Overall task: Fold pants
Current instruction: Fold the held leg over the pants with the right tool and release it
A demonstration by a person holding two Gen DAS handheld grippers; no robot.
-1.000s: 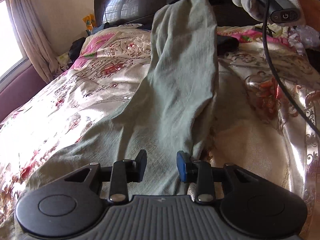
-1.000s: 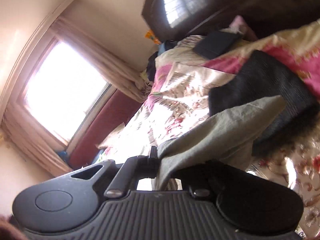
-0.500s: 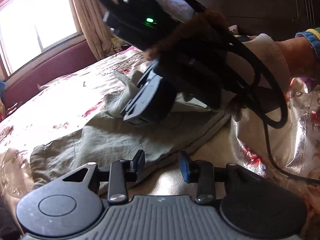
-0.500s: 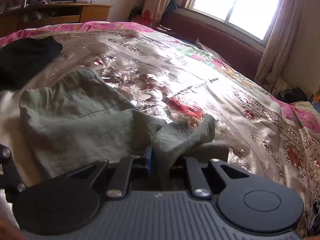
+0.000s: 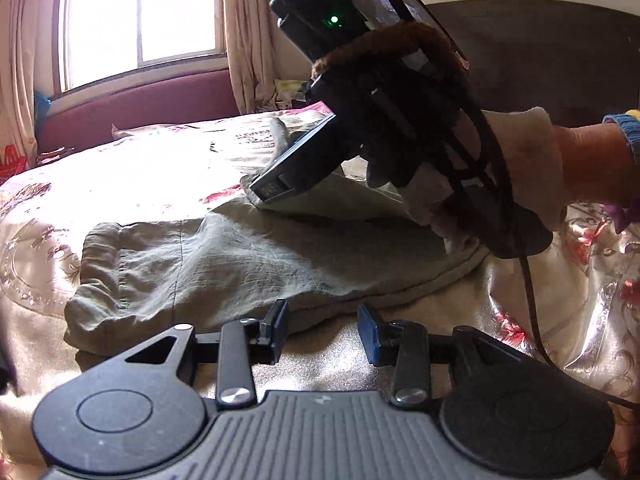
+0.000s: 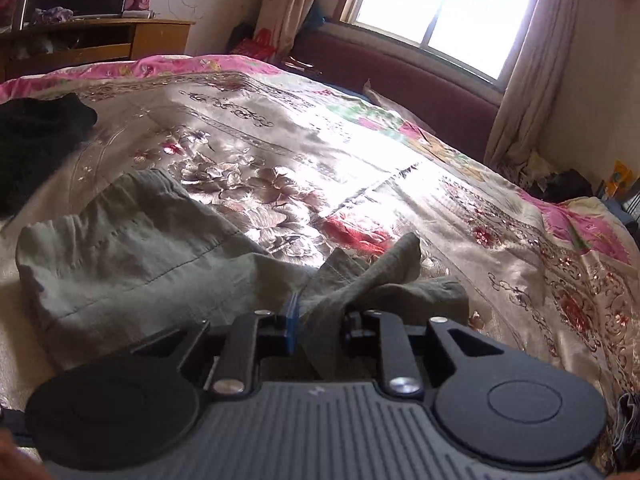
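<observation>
The olive-green pants (image 5: pixel 224 264) lie folded over on the flowered bedspread (image 6: pixel 360 168), no readable label on them. The right gripper (image 6: pixel 320 328) pinches a bunched hem between its fingers. The left gripper (image 5: pixel 322 330) hangs just beside the fold's near edge, jaws spread wide, holding nothing. A black garment (image 6: pixel 36 140) lies near the waistband end; a bright window (image 6: pixel 448 12) stands beyond the bed.

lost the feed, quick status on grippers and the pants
Left gripper open, empty. Right gripper shut on pants leg end, fabric doubled over on bedspread. Nothing blocking.
</observation>
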